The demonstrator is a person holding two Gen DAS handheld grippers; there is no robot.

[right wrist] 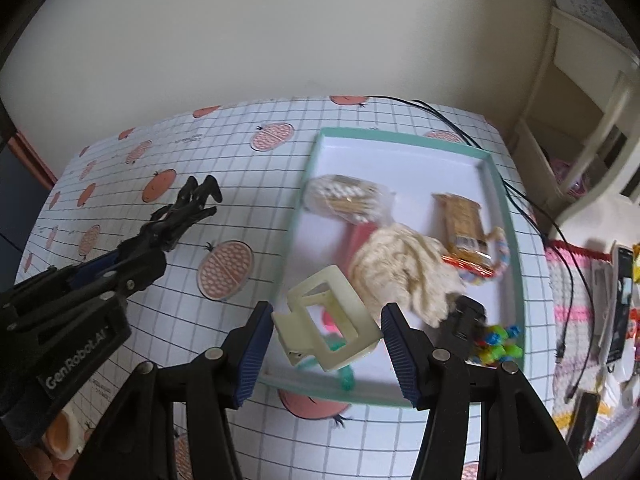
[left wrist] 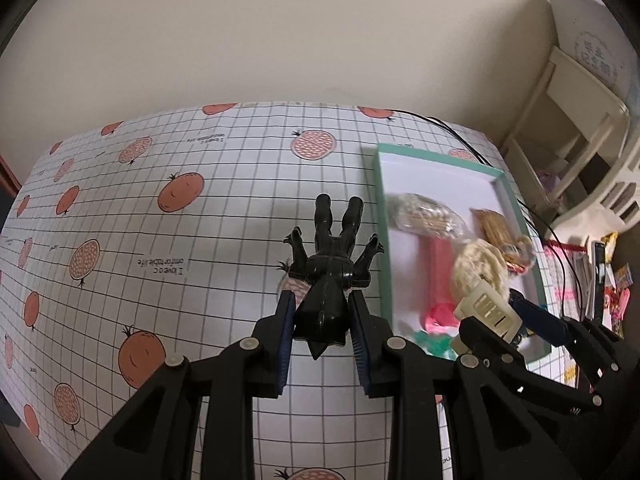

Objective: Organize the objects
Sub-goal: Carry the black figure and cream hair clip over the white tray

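Your left gripper [left wrist: 322, 320] pinches a black figure [left wrist: 330, 264] left of the tray [right wrist: 400, 140]; your right gripper [right wrist: 326, 344] clamps a cream clip [right wrist: 326, 328] above it. Tablecloth [left wrist: 160, 240] gridded, wall [left wrist: 280, 32] plain.

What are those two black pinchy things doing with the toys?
A person is tidying up with a hand-held gripper in each hand. The left hand-held gripper is clamped on a black toy figure, held head-first above the fruit-patterned tablecloth. The right hand-held gripper grips a cream hair claw clip over the near edge of the teal-rimmed tray, which already holds cotton swabs, a snack bar and a fluffy cream thing.
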